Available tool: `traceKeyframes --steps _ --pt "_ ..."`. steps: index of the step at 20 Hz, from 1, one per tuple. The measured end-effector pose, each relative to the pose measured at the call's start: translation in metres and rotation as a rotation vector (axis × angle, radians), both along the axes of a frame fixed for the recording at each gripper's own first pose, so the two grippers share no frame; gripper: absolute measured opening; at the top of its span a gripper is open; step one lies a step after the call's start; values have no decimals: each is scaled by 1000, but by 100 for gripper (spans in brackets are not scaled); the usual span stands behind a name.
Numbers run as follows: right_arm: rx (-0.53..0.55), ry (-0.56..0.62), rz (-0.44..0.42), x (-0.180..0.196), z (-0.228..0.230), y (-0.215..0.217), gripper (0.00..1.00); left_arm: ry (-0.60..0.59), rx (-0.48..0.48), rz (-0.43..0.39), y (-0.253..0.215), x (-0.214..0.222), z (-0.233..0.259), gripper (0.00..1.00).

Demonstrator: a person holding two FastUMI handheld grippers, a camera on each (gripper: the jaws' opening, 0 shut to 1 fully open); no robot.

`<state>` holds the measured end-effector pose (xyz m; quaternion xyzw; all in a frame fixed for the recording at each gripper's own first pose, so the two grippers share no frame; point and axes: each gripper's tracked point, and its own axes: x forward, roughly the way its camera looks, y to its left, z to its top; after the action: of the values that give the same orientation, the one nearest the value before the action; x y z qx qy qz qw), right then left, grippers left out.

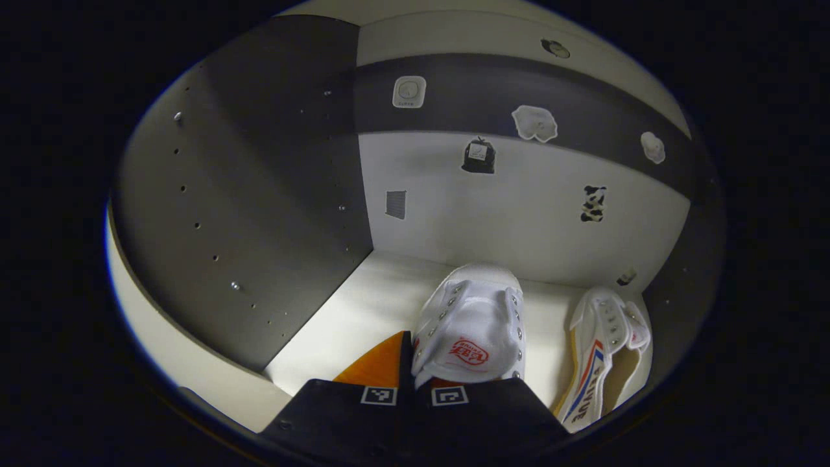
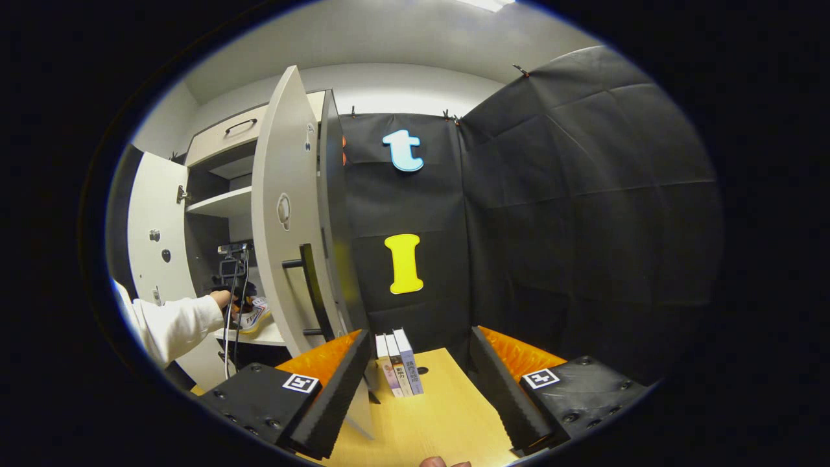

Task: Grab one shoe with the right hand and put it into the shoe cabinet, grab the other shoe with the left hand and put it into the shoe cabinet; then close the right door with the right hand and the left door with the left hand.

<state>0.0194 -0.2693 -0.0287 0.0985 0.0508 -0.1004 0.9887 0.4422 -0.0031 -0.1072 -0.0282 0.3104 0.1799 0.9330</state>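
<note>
Two white shoes in cabinet [image 1: 402, 285]: left gripper [image 1: 414, 373] clamps laceless shoe [image 1: 470, 331]; right gripper [image 2: 415, 383] agape.

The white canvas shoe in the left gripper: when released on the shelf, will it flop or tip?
The white canvas shoe probably sags where the left gripper pinches its soft upper. Released, it would likely settle upright on its flat sole, unlike the other shoe lying on its side.

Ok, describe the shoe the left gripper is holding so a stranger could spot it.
Look inside the shoe cabinet, on its pale shelf. Two white shoes sit there; the held shoe is the left one, toe towards the back, with a red logo on its tongue, unlike the tilted striped shoe.
</note>
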Motion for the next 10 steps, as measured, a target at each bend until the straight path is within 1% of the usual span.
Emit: traceKeyframes --steps 3,5,8,10 --pt "-11 15 -25 -4 -4 -13 98 47 11 28 6 12 -22 5" --pt "-21 22 -40 -6 -6 -19 98 37 17 33 8 18 -24 5" --pt "-20 27 -48 -7 -6 -20 98 47 25 9 4 17 -23 6" --pt "-17 23 -40 -6 -4 -15 98 41 18 -37 -4 16 -17 13"
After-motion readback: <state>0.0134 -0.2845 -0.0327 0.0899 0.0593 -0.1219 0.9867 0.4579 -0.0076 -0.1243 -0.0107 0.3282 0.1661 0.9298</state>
